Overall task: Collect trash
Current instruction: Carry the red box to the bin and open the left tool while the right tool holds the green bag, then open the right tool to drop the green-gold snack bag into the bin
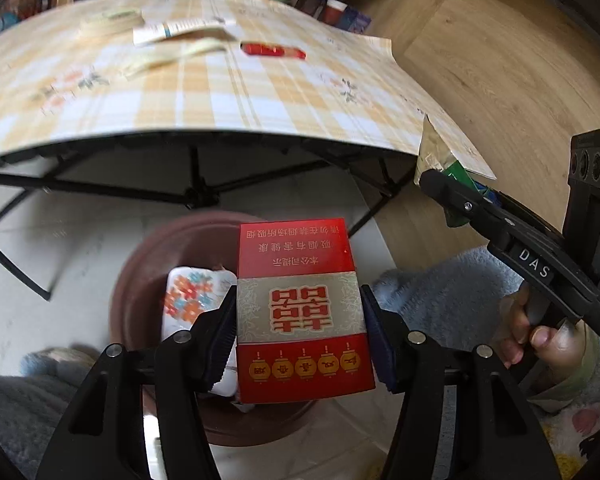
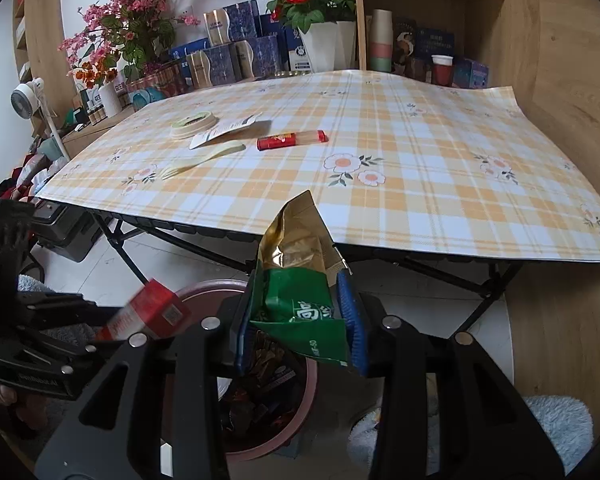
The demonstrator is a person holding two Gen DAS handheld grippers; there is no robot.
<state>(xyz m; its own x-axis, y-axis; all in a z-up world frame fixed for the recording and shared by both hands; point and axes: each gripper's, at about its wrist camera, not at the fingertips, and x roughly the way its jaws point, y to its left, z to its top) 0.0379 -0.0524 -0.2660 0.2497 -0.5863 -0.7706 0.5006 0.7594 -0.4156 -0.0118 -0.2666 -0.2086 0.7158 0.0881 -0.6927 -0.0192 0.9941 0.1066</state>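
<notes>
My left gripper is shut on a red cigarette pack and holds it over a brown-pink bin on the floor. A white patterned packet lies in the bin. My right gripper is shut on a green and gold snack bag, held above the same bin in front of the table edge. The right gripper with the bag also shows in the left wrist view. The red pack shows in the right wrist view.
The table with a checked cloth holds a red tube, a white packet, a cream lid and a cream fork. Black folding legs stand beneath. Shelves, boxes and flowers stand behind.
</notes>
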